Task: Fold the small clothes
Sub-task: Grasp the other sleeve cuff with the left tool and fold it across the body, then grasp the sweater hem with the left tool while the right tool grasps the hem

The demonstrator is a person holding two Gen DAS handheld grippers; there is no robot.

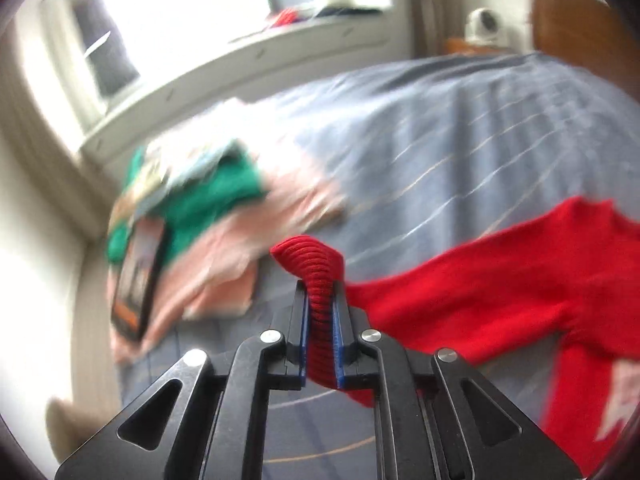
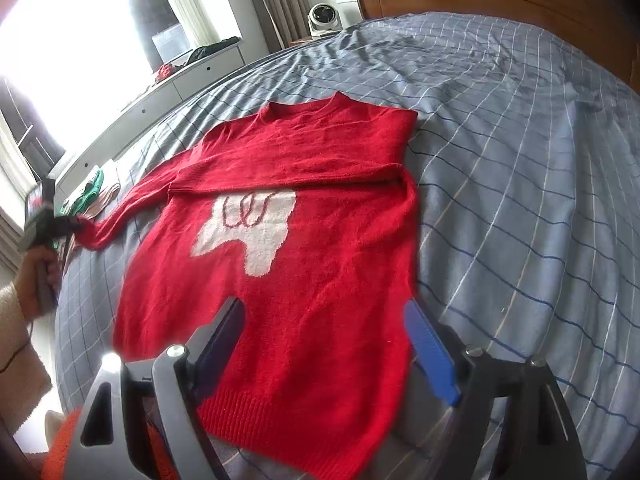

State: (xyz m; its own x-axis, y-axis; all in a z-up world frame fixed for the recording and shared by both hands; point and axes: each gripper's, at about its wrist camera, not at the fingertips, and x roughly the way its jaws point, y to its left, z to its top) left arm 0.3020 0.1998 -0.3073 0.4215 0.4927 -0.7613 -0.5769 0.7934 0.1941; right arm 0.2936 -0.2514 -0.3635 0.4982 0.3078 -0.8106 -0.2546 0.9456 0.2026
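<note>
The red sweater [image 2: 288,240] lies flat on the bed [image 2: 520,160]; the left gripper [image 1: 320,300] pinches its ribbed cuff [image 1: 310,256], the right gripper [image 2: 324,348] hovers spread over the hem. Pulling the sleeve too hard could drag the body askew

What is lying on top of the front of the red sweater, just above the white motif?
One sleeve is folded across the red sweater, lying just above the white motif and touching its top edge. Whatever lies beneath that sleeve is covered. The other sleeve's cuff is in the left gripper.
</note>
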